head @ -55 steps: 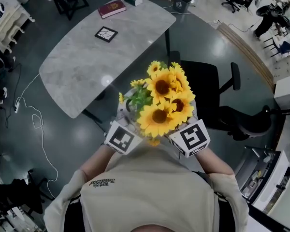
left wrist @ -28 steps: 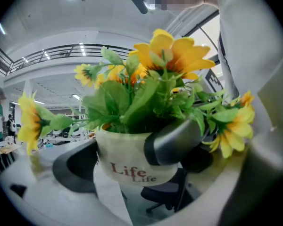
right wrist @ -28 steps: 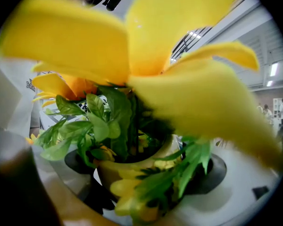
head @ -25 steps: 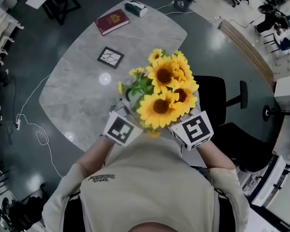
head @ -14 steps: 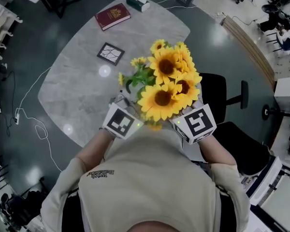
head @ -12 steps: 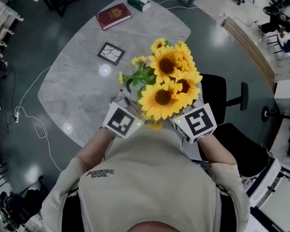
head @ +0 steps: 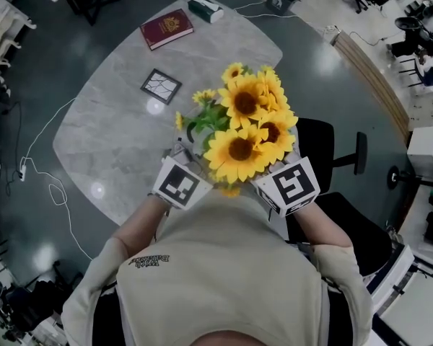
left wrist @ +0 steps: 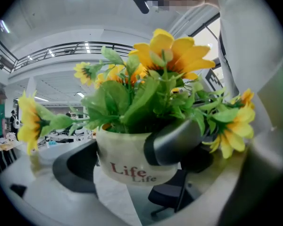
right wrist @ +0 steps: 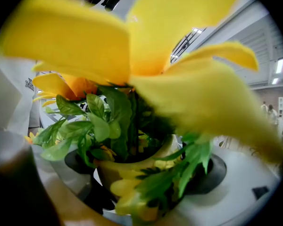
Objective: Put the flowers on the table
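My left gripper (left wrist: 132, 161) and right gripper (right wrist: 141, 173) clamp the cream printed pot of yellow sunflowers (left wrist: 118, 166) by its wall; it looks rigid, probably slick and top-heavy.

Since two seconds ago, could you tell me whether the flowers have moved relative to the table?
Yes. The flowers have come toward the table: earlier they hung beside it, near the black chair; now they overlap its edge.

Marble-look table (head: 115, 135), glossy floor (head: 79, 49), seemingly ceramic pot (left wrist: 118, 149).
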The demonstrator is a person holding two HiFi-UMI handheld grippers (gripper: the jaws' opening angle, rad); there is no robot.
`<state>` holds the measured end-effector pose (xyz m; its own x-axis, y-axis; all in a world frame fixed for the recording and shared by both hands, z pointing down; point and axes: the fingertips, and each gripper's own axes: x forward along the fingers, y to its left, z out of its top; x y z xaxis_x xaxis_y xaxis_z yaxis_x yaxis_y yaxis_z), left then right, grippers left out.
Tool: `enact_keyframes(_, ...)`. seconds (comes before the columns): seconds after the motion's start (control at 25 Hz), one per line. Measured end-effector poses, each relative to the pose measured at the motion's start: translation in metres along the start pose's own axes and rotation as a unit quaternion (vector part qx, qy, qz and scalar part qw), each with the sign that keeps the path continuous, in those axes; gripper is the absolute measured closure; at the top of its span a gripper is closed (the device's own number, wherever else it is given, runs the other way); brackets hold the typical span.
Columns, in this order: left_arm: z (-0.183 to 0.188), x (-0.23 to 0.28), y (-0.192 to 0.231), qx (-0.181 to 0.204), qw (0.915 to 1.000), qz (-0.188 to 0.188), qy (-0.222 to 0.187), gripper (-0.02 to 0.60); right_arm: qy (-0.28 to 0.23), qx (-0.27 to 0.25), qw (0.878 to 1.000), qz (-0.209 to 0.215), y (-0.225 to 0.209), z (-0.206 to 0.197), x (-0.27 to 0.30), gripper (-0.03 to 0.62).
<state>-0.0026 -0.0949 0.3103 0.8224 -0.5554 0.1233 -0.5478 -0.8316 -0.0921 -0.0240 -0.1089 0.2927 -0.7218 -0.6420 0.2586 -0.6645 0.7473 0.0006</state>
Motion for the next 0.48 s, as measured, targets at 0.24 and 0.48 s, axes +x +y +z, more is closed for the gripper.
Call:
enact_keyframes(0.24,-0.004,0.014,0.012,0.001,1.0,0.002,0.008,0.075,0.002,0.003,1.0,0.003,-0.016,-0.002,0.01,0.074)
enact_keyframes(0.48,0.001,0.033,0.036,0.009,0.9999,0.008,-0.003,0.075,-0.005,-0.013,1.0,0.004,-0.04,0.008,0.025,0.074)
